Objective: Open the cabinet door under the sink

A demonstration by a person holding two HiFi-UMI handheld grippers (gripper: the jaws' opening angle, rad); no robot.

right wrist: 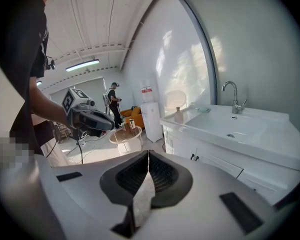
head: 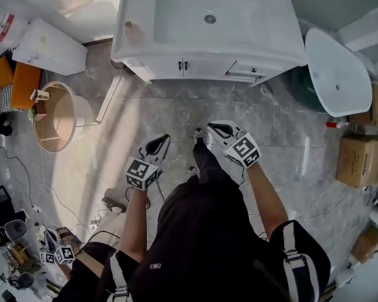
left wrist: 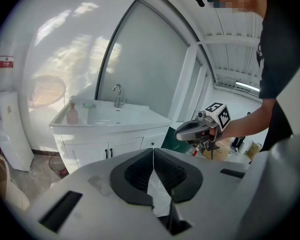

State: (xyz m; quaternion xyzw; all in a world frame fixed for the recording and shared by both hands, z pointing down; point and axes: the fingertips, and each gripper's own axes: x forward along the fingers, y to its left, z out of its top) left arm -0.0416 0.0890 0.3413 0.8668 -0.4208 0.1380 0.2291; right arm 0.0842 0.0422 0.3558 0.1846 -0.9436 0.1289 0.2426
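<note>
nearby, glossy white flat cabinet door (head: 161, 67), left gripper (head: 166, 138) and right gripper (head: 212, 126) closed, empty

Through the right gripper view I see my right gripper (right wrist: 148, 156) with its two dark jaws pressed together and nothing between them. Past it, to the right, stands a white sink (right wrist: 240, 126) with a chrome tap (right wrist: 233, 97) and a pinkish bottle (right wrist: 179, 115) on its rim. Below the basin are white cabinet doors (right wrist: 181, 146), both closed, with a pair of dark handles (right wrist: 194, 157) side by side. At the left, a hand holds the left gripper (right wrist: 109, 125), well apart from the cabinet. Farther back are a low round desk (right wrist: 126, 134) and a standing person (right wrist: 113, 104).
</note>
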